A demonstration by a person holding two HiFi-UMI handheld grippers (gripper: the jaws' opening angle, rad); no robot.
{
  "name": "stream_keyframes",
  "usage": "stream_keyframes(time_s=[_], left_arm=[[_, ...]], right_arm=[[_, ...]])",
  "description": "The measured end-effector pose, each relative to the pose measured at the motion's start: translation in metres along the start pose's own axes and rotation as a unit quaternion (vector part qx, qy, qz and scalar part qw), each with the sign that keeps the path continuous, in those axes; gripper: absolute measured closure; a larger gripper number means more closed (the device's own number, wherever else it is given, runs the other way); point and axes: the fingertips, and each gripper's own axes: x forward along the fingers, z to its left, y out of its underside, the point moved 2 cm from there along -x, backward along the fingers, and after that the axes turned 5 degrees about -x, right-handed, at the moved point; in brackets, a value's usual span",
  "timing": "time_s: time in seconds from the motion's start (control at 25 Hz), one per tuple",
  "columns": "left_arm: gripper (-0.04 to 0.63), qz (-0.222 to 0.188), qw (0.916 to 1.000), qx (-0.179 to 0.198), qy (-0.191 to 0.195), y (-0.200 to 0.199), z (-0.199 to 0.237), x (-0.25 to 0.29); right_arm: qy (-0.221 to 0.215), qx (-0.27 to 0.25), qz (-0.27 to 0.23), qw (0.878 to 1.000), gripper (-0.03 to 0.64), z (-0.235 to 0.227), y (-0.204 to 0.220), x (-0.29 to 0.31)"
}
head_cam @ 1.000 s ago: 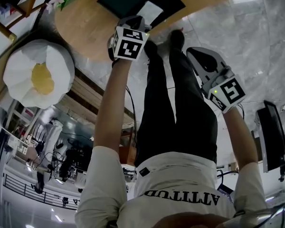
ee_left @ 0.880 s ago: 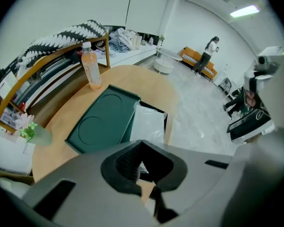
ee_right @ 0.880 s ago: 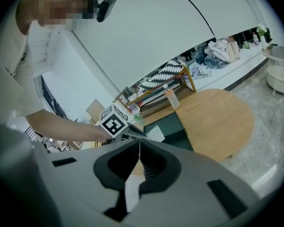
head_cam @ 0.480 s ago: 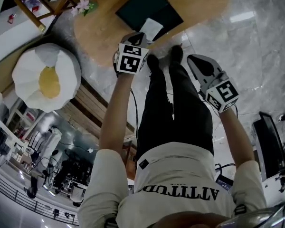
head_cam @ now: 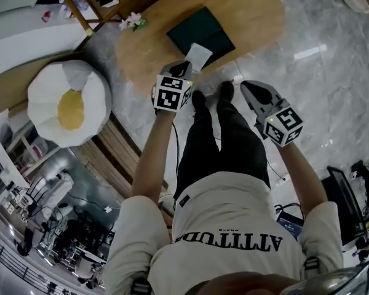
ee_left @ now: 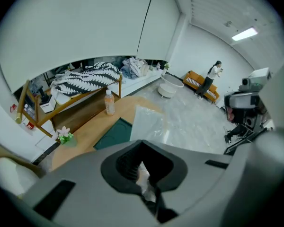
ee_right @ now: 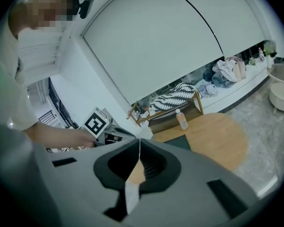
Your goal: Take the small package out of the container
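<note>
A small translucent white package (head_cam: 197, 55) hangs in the air, pinched at one edge by my left gripper (head_cam: 183, 68), which is shut on it. In the left gripper view the package (ee_left: 149, 122) fans out ahead of that gripper (ee_left: 142, 144), above the near edge of the dark green container (ee_left: 111, 134). The container (head_cam: 202, 32) lies flat on a round wooden table (head_cam: 252, 11). My right gripper (head_cam: 246, 86) is level with the left one over the marble floor, clear of the table. Its jaws (ee_right: 139, 142) are shut with nothing between them.
A plastic bottle (ee_left: 109, 102) and a small flower (head_cam: 133, 21) are on the table. A white and yellow cushion seat (head_cam: 67, 103) is on the left. A wooden rack with striped cloth (ee_left: 85, 77) runs behind the table. Equipment (head_cam: 341, 192) is on the floor at right, and a person (ee_left: 210, 77) stands far off.
The head view has swung, so the table and container sit lower and fuller in the frame. Both grippers have drifted down the frame. The left one still holds the package.
</note>
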Motion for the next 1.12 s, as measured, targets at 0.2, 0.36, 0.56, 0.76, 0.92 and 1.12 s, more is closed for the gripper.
stream_keyframes(time_s=[0.2,0.36,0.56,0.76,0.92,1.12], left_arm=[[0.575,-0.034,0.9991,-0.022,-0.011,-0.012,-0.009,-0.053],[0.575,-0.055,0.9974,-0.043,-0.019,-0.009,-0.011,-0.086],[0.575,-0.078,0.9948,-0.061,-0.024,-0.011,-0.010,-0.121],[0.575,-0.107,0.9914,-0.070,-0.026,-0.012,-0.018,-0.161],[0.575,-0.131,0.9880,-0.078,-0.026,-0.014,-0.023,-0.198],[0.575,-0.147,0.9846,-0.092,-0.023,-0.003,-0.026,-0.233]], right_arm=[[0.004,-0.022,-0.011,1.000,0.595,0.013,-0.033,-0.026],[0.006,-0.025,-0.022,0.999,0.595,0.022,-0.049,-0.041],[-0.010,-0.056,-0.023,0.998,0.595,0.041,-0.067,-0.045],[-0.035,-0.095,-0.025,0.994,0.595,0.076,-0.085,-0.050],[-0.043,-0.128,-0.024,0.991,0.595,0.101,-0.102,-0.052],[-0.043,-0.162,-0.030,0.985,0.595,0.128,-0.116,-0.056]])
